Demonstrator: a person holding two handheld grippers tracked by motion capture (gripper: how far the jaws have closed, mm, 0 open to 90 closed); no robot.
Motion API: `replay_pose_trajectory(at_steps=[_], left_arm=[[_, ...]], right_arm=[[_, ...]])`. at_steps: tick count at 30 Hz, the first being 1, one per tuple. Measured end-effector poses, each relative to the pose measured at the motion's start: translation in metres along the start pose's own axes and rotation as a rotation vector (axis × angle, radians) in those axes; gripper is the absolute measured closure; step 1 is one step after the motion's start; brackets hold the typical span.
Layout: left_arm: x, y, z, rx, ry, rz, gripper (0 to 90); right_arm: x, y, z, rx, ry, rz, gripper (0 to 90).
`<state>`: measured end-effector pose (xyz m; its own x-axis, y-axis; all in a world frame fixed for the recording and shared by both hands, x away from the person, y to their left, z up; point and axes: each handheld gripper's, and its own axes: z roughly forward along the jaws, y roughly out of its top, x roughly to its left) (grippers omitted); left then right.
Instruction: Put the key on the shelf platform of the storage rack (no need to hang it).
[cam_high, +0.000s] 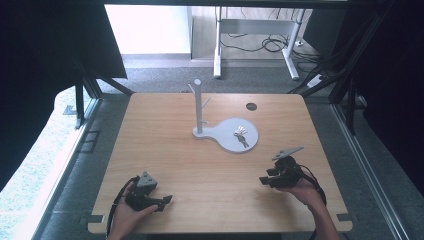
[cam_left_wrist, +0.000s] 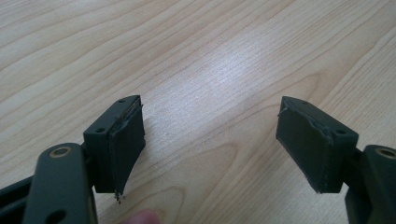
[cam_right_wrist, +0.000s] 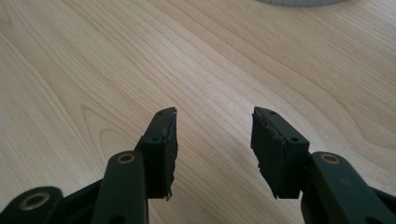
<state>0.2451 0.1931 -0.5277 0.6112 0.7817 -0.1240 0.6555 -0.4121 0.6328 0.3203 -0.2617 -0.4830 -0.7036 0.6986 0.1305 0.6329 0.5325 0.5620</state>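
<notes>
A white stand (cam_high: 198, 107) with short pegs rises from a flat white tray base (cam_high: 225, 137) in the middle of the wooden table (cam_high: 165, 145). A small bunch of keys (cam_high: 241, 135) lies on that base. My left gripper (cam_high: 166, 201) rests low at the front left, jaws pointing right; in the left gripper view it (cam_left_wrist: 210, 144) is wide open over bare wood. My right gripper (cam_high: 264, 180) sits at the front right, jaws pointing left; in the right gripper view it (cam_right_wrist: 212, 147) is open with nothing between its pads, and the base's edge (cam_right_wrist: 299, 2) shows at the top.
A round cable hole (cam_high: 251, 106) sits near the table's far right. Dark frame struts (cam_high: 107, 82) flank both far corners. Beyond the table stand a desk's white legs (cam_high: 218, 55) and floor cables (cam_high: 272, 44).
</notes>
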Motion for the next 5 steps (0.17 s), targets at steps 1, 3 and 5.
replay_pose_trajectory(at_steps=[1,3,5], left_arm=[[0.0,0.0,0.0,0.0,0.0,0.0,23.9],[0.0005,0.0001,-0.0001,0.0,0.001,0.002,23.9],[0.0007,0.0001,-0.0005,-0.004,0.002,0.001,23.9]], right_arm=[[0.0002,0.0,-0.0001,-0.001,0.0,0.0,50.6],[0.0014,-0.0005,0.0004,-0.005,-0.002,0.001,49.7],[0.0019,-0.0009,0.0009,-0.005,-0.002,0.003,49.3]])
